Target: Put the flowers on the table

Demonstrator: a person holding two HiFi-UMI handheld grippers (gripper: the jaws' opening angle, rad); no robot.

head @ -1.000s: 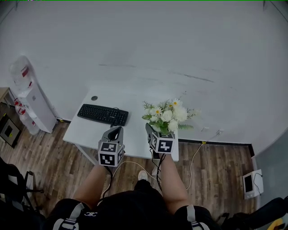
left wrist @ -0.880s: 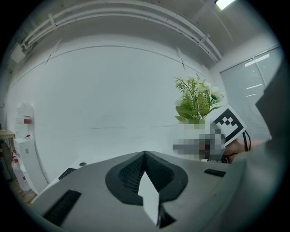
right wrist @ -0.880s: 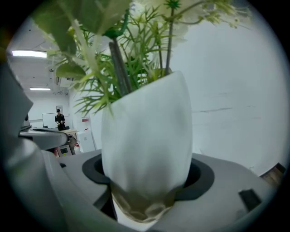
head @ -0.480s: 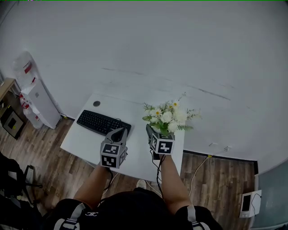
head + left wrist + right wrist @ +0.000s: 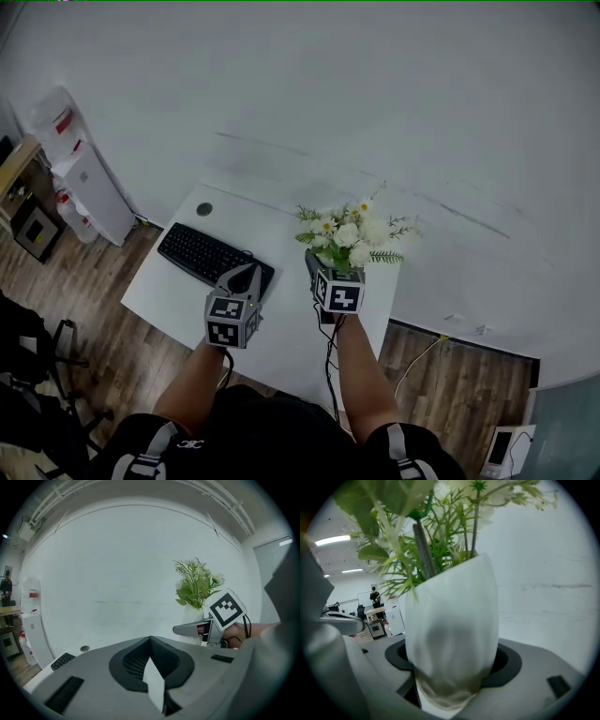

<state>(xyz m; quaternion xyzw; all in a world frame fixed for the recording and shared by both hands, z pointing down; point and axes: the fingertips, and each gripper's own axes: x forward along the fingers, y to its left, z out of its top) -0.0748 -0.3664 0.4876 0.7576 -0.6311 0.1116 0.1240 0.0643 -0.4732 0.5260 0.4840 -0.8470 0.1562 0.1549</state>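
Reaching forward over the white tabletop (image 5: 178, 281), the person's bare right forearm holds out the right gripper (image 5: 322, 272). Its jaws are spread wide and clamped on the white vase (image 5: 450, 634) of flowers (image 5: 352, 234), upright over the tabletop's right end. Whether the vase's base touches the surface cannot be told. The left gripper (image 5: 246, 274) hovers just beside it on an outstretched forearm, jaws closed together, near the black keyboard (image 5: 211, 255).
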